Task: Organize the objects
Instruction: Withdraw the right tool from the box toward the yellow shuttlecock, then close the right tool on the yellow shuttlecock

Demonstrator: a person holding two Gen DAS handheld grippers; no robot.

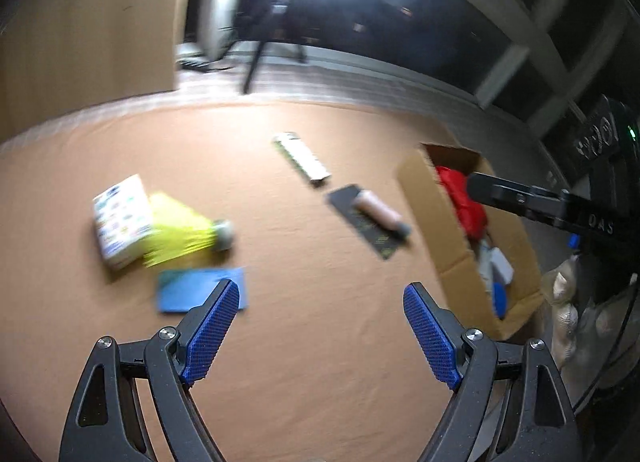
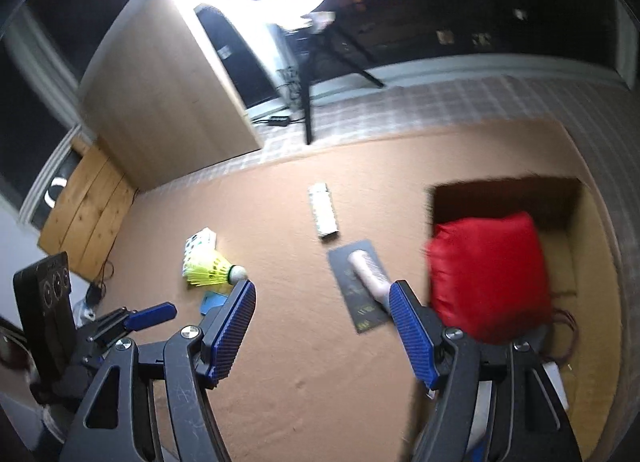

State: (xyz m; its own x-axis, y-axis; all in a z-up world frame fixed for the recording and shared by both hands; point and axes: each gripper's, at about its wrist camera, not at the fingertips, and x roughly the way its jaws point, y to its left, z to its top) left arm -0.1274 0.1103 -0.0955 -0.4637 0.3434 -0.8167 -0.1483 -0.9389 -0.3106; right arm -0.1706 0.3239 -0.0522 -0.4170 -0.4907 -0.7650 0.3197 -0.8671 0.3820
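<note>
On the tan mat lie a yellow shuttlecock [image 1: 188,232] [image 2: 212,268], a printed card box [image 1: 120,220] [image 2: 199,243], a blue card [image 1: 198,288] [image 2: 212,301], a white-green pack [image 1: 302,158] [image 2: 323,210] and a pink tube [image 1: 380,214] [image 2: 370,272] on a black card [image 1: 362,220] [image 2: 354,290]. A cardboard box [image 1: 448,246] [image 2: 576,262] at the right holds a red pouch [image 1: 462,198] [image 2: 490,278] and small items. My left gripper [image 1: 320,326] is open and empty above the mat. My right gripper [image 2: 322,326] is open and empty beside the box.
A wooden cabinet [image 2: 168,102] and a ring light on a tripod [image 2: 308,102] stand beyond the mat. The other gripper's body shows at the right of the left wrist view [image 1: 560,210] and at the left of the right wrist view [image 2: 120,326].
</note>
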